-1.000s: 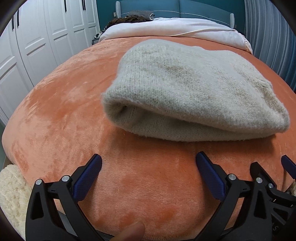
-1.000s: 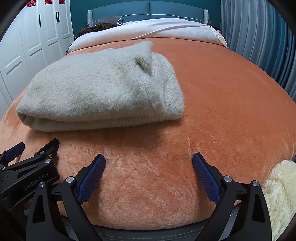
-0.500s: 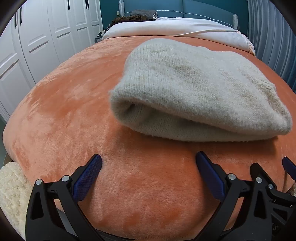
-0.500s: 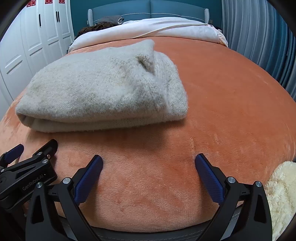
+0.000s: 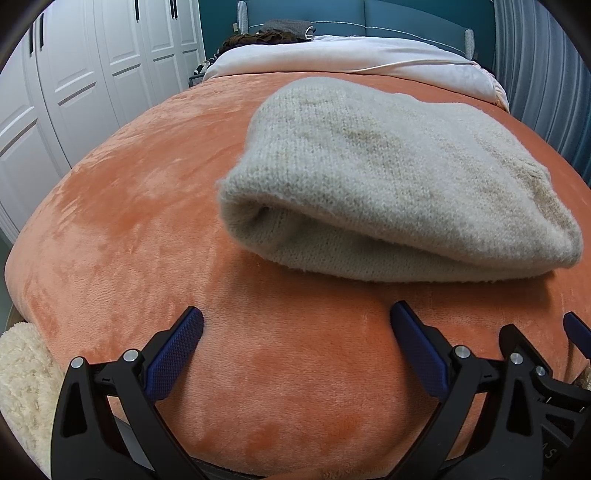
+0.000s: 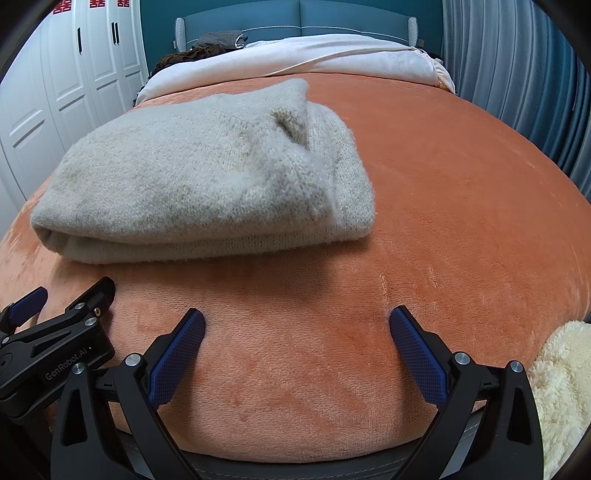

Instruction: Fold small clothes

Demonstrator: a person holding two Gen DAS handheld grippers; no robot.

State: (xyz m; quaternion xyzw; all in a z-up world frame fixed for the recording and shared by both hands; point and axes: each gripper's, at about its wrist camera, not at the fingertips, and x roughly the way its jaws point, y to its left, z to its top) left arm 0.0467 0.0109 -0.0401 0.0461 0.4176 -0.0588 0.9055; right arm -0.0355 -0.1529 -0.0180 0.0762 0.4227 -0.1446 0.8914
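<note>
A beige knitted garment (image 5: pixel 388 177) lies folded in a thick bundle on the orange blanket (image 5: pixel 129 206). In the right wrist view the same garment (image 6: pixel 199 177) sits ahead and to the left on the orange blanket (image 6: pixel 461 177). My left gripper (image 5: pixel 295 325) hovers open over bare blanket just short of the fold's near edge, holding nothing. My right gripper (image 6: pixel 297 326) is open too, empty, a little before the garment's right corner. The two grippers stand side by side: the right gripper's body (image 5: pixel 535 373) shows at the left view's edge, the left gripper's body (image 6: pixel 55 332) at the right view's edge.
White wardrobe doors (image 5: pixel 74 74) line the left side. A white duvet (image 6: pixel 332 55) and dark clothes (image 6: pixel 207 44) lie at the bed's head by a teal headboard (image 6: pixel 303 18). Grey-blue curtains (image 6: pixel 517 74) hang on the right. Cream fluffy fabric (image 6: pixel 561 376) sits at the bed's foot.
Both grippers have crept slightly forward toward the folded garment, which now looks a bit larger. Both stay open. The garment has not moved.
</note>
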